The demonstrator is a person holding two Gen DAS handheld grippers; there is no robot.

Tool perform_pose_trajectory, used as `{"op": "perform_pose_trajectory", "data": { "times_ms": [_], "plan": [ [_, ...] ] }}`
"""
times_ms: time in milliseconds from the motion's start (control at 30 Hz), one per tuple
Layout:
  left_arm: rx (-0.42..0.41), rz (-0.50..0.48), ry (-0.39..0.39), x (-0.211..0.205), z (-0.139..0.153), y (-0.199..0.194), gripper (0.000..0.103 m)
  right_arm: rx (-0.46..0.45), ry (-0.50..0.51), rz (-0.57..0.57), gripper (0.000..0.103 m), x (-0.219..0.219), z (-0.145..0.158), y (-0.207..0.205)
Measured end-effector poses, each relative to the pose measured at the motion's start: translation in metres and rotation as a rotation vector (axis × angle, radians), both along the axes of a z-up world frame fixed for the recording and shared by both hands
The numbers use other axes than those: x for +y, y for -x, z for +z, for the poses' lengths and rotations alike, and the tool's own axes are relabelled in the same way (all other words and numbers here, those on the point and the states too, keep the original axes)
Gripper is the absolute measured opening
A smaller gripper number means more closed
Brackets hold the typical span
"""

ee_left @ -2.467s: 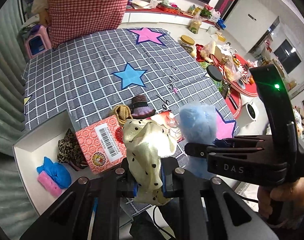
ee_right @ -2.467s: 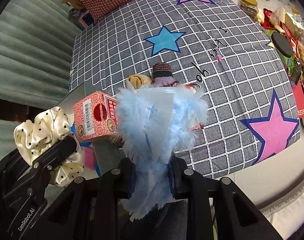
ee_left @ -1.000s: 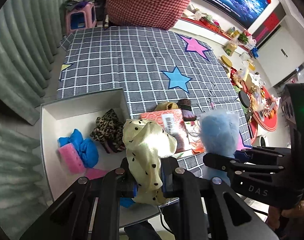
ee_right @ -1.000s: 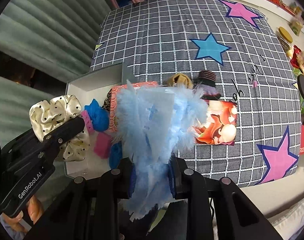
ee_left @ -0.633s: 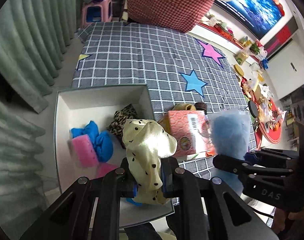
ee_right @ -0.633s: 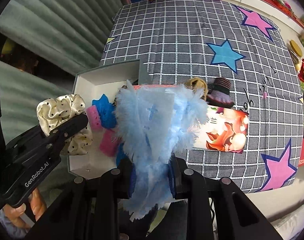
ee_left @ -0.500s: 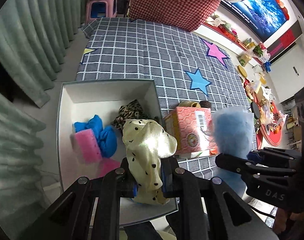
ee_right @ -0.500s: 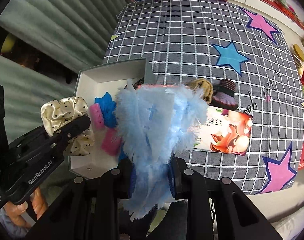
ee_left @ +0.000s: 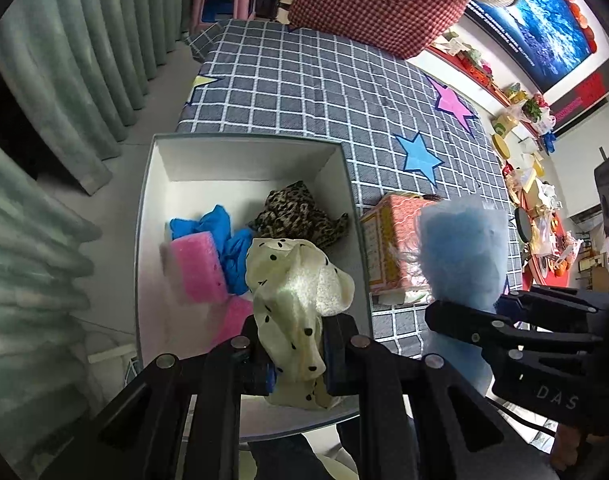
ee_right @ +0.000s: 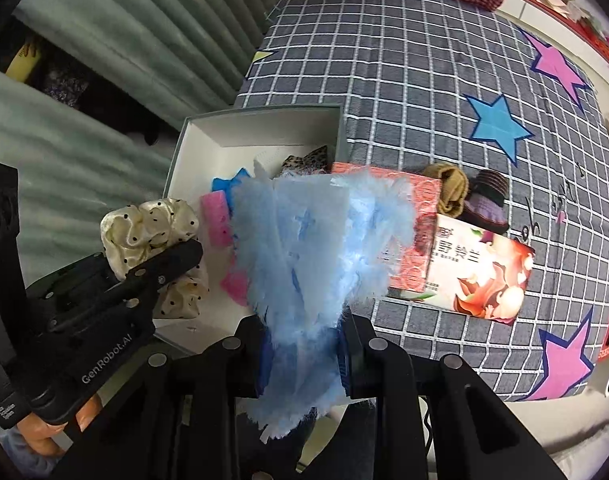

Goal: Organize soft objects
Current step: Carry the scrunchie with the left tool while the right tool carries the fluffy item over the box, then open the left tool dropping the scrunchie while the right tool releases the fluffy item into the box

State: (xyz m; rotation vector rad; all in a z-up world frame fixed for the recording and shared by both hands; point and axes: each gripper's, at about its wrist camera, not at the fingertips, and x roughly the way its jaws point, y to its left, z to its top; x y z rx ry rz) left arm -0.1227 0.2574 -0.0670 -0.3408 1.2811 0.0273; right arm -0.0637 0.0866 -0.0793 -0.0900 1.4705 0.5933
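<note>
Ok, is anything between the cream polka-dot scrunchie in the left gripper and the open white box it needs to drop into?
Nothing visible blocks it. The cream polka-dot scrunchie, clamped in the left gripper, hangs over the open white box; the box has no lid, and bare floor shows near the pink sponge.

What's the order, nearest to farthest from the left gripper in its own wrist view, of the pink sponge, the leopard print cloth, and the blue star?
From the left gripper:
1. Pink sponge, in the white box, up and left of the gripper.
2. Leopard print cloth, deeper in the box, near its right wall.
3. Blue star, on the checked cloth beyond the box, to the right.
</note>
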Motion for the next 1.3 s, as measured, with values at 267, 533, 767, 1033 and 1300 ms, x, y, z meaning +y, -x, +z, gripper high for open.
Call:
{"op": "perform_pose_trajectory", "data": {
  "times_ms": [267, 533, 767, 1033, 1300],
  "plan": [
    [0.045, 0.036, -0.001, 0.017, -0.015, 0.011, 0.018, 0.021, 0.001, 0.045, 0.026, 0.023, -0.008, 0.002],
    [0.108, 0.076, -0.021, 0.036, -0.034, 0.027, 0.018, 0.040, -0.003, 0.086, 0.027, 0.047, -0.016, 0.002],
    [0.157, 0.062, -0.031, 0.036, -0.047, 0.031, 0.019, 0.068, 0.003, 0.124, 0.027, 0.066, -0.029, 0.005],
    [0.181, 0.048, -0.047, 0.032, -0.052, 0.028, 0.032, 0.087, 0.010, 0.134, 0.027, 0.069, -0.033, 0.005],
    [0.200, 0.041, -0.079, 0.027, -0.053, 0.029, 0.082, 0.092, 0.002, 0.136, 0.078, 0.067, -0.034, 0.006]
  ]
}}
